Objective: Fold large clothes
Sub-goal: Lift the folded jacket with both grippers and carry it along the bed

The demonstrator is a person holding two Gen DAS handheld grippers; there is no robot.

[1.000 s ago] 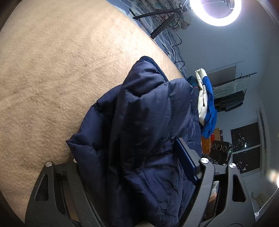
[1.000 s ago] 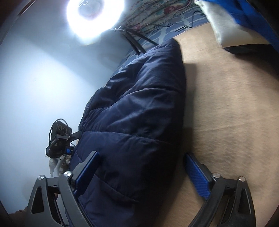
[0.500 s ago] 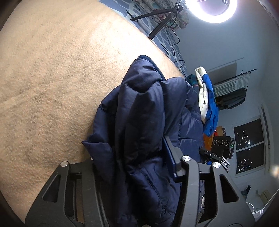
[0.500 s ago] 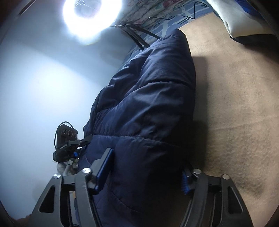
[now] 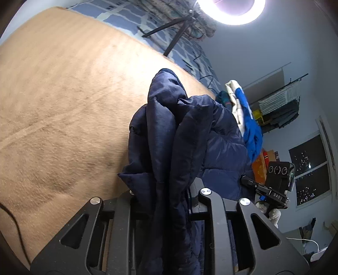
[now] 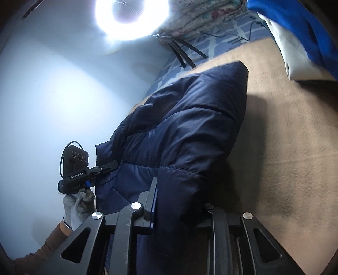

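A dark navy puffer jacket (image 5: pixel 173 135) lies bunched on a tan carpet (image 5: pixel 63 101); it also shows in the right wrist view (image 6: pixel 190 127). My left gripper (image 5: pixel 166 196) is shut on a thick fold of the jacket, and its fingertips are buried in the fabric. My right gripper (image 6: pixel 179 203) is shut on another edge of the jacket. Each view shows the other gripper at the jacket's far side: the right one (image 5: pixel 274 190) and the left one (image 6: pixel 84 171).
A white and blue garment (image 5: pixel 243 112) lies beyond the jacket; it also shows in the right wrist view (image 6: pixel 300 42). A bright ring light (image 6: pixel 131 19) on a tripod (image 5: pixel 173 36) stands on a blue patterned rug (image 5: pixel 126 19). A window (image 5: pixel 310 169) is at right.
Both grippers have closed from open onto the jacket. The fabric between the fingers has bunched up tighter, and the jacket has gathered into a narrower heap.
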